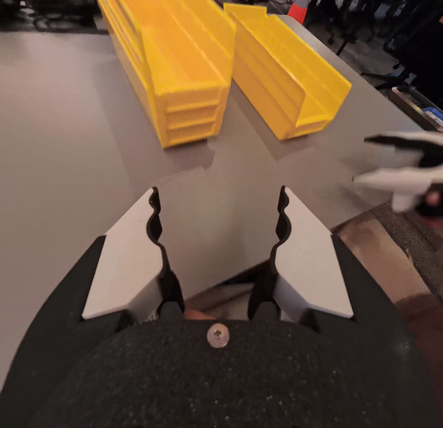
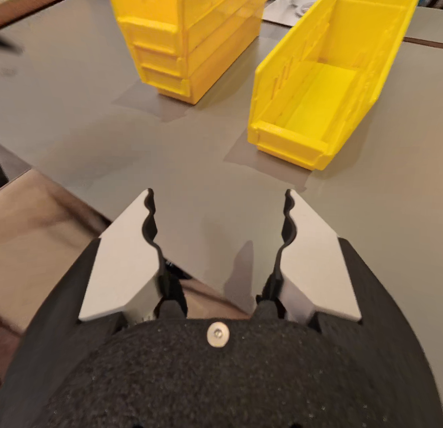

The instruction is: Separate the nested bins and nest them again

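Nested stack of bins (image 2: pixel 182 39) on table (image 2: pixel 96 133); single bin (image 2: pixel 318 109) beside it, to the right.

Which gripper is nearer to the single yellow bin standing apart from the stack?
Right. The right gripper faces the single bin just ahead; the left gripper points toward the nested stack, with the bin off to its right.

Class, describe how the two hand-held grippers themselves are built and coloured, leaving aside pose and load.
Each hand-held gripper, left and right, has two white wedge-shaped fingers lined with wavy black pads, set in curved black arms. A speckled black body carries one silver screw. No cables or sleeves show.
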`<action>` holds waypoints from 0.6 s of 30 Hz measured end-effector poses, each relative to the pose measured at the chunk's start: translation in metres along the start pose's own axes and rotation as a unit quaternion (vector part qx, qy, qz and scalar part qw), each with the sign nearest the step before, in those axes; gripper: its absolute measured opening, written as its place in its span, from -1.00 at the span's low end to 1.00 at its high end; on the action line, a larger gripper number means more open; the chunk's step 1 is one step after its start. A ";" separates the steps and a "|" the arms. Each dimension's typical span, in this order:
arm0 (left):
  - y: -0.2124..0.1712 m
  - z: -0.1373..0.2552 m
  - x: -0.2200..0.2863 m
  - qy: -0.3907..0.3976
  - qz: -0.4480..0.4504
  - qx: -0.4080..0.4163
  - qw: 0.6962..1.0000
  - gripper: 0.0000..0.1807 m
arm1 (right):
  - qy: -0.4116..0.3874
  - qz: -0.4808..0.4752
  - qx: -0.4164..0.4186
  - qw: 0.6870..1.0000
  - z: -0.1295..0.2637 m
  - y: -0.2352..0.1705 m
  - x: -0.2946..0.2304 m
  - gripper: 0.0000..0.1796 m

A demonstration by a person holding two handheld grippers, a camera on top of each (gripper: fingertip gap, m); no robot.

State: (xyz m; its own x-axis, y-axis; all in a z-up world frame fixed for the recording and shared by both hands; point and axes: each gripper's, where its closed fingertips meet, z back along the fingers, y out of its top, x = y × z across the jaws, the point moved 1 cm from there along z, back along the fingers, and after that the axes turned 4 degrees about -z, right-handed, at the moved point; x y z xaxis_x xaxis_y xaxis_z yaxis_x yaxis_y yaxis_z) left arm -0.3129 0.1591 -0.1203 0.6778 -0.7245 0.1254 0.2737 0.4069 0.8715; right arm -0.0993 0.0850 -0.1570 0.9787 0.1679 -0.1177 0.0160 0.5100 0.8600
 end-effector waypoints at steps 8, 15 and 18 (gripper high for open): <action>-0.022 0.017 -0.013 0.017 -0.058 -0.015 0.998 0.00 | -0.117 -0.055 -0.083 0.988 -0.058 0.092 0.070 0.51; -0.031 0.020 0.006 -0.045 -0.015 -0.029 0.998 -0.02 | -0.158 -0.153 -0.199 0.955 -0.123 0.095 0.112 0.64; -0.036 0.018 0.011 -0.058 -0.013 -0.045 0.997 -0.03 | -0.182 -0.150 -0.269 0.934 -0.136 0.095 0.121 0.59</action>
State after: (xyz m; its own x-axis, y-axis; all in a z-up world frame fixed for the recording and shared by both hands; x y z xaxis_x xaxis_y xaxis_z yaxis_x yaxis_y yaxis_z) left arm -0.3280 0.1266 -0.1419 0.5878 -0.7929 0.1610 0.3537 0.4308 0.8302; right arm -0.0067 0.2681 -0.1574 0.9529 -0.2987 -0.0532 0.2919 0.8545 0.4297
